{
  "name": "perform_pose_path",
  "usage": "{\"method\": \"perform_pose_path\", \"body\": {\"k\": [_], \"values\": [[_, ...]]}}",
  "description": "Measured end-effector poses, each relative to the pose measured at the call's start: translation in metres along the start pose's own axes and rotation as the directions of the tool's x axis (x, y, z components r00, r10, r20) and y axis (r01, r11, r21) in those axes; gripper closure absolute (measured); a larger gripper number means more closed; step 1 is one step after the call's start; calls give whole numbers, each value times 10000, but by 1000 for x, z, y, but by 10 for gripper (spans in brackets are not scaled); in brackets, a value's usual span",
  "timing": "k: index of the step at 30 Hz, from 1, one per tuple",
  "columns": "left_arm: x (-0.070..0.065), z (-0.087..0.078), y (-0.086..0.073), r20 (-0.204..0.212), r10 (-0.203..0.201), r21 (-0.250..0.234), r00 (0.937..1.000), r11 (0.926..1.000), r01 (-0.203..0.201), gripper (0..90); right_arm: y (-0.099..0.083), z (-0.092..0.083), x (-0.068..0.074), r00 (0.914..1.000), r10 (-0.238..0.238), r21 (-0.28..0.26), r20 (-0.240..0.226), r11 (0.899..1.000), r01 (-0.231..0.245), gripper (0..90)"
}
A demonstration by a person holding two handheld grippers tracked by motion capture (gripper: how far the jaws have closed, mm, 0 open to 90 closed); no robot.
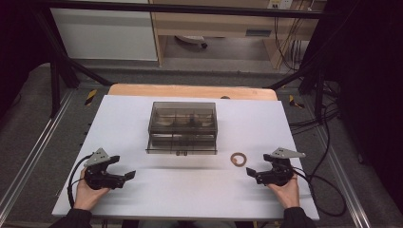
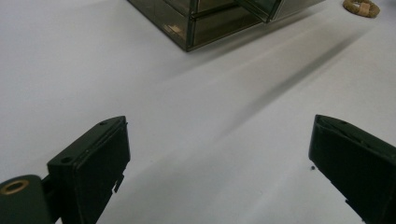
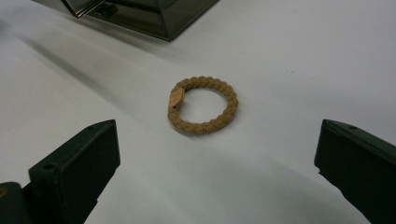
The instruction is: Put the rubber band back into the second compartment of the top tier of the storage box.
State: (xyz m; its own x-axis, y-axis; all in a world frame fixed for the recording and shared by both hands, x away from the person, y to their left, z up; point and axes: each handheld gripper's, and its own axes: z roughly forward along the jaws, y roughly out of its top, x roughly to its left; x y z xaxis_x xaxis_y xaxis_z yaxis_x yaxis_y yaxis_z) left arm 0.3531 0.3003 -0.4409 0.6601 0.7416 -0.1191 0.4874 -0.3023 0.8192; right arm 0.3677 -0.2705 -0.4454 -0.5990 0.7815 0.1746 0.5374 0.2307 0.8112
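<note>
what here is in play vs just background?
Likely in play:
- braided ring
- smoky plastic drawer box
- left gripper, open
- right gripper, open, facing the ring

Background:
- white tabletop
- cables
- wooden furniture behind

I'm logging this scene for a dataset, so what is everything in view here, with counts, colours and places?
Table: one, white top, centre of the high view.
Storage box: one, smoky clear plastic with compartments, middle of the table.
Braided ring: one, tan, flat on the table right of the box, ahead of the right gripper.
Cables: several, black, on the floor at right.
Left gripper: one, black, near-left of the table, jaws apart, holding nothing.
Right gripper: one, black, near-right, jaws apart, holding nothing.
Hands: two, one on each gripper, dark sleeves.
</note>
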Motion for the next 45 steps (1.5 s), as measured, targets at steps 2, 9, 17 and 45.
{"method": "perform_pose_path", "body": {"k": [2, 9, 17, 45], "values": [[0, 0, 0, -11, 7, -17, 10000, 10000, -7, 48, 2, 2, 1, 10000, 5, 41, 47, 10000, -5, 7], [1, 0, 0, -36, -26, -3, 10000, 10000, 26, 48, 7, 9, 2, 9997, -94, 151, 230, 9998, 90, 10], [0, 0, 0, -45, -14, -20, 10000, 10000, 14, 48, 12, 11, 2, 9993, -45, 123, 383, 9999, 40, 14], [1, -1, -1, -61, -83, -87, 9999, 9999, 82, 50, 30, 38, -4, 9972, -395, 421, 630, 9984, 369, 170]]}}
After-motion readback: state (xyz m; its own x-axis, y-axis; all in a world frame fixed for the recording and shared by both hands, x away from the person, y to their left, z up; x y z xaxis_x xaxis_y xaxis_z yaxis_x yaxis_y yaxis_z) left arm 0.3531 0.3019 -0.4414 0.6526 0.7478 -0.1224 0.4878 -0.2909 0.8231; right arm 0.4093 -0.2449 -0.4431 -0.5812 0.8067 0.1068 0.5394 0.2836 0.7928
